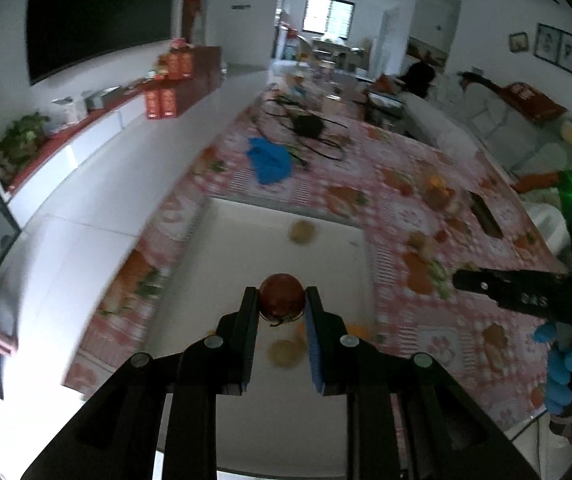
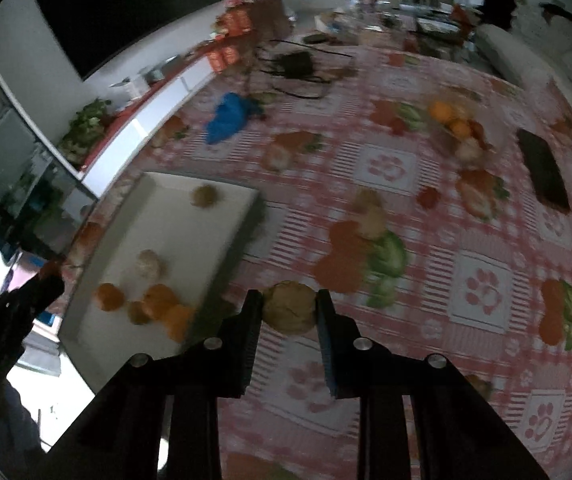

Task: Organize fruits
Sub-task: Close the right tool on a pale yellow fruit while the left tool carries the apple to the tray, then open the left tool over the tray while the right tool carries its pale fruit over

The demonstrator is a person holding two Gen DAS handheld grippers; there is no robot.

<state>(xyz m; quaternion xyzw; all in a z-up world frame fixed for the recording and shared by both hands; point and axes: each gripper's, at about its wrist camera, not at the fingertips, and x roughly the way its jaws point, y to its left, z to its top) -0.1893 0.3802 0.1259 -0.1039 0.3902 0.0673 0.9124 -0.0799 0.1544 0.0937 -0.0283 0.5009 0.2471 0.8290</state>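
Note:
My left gripper [image 1: 281, 300] is shut on a dark red round fruit [image 1: 281, 295] and holds it above the white tray [image 1: 245, 248]. The tray [image 2: 189, 232] holds a tan fruit [image 1: 303, 232] at its far end, another tan fruit [image 1: 286, 353] under the jaws, and several orange fruits [image 2: 161, 302]. My right gripper [image 2: 289, 308] is shut on a tan-brown round fruit [image 2: 289, 307] above the tablecloth, just right of the tray. Loose fruits lie further right: oranges [image 2: 452, 118], a tan one [image 2: 372, 216] and a small red one [image 2: 428, 197].
A red-and-white checked cloth [image 2: 482, 288] covers the table. On it are a blue rag [image 2: 227, 117], a black device with cables [image 2: 298, 65] and a dark flat object [image 2: 542, 168]. The right gripper shows in the left wrist view [image 1: 526, 292]. A sideboard runs along the left wall.

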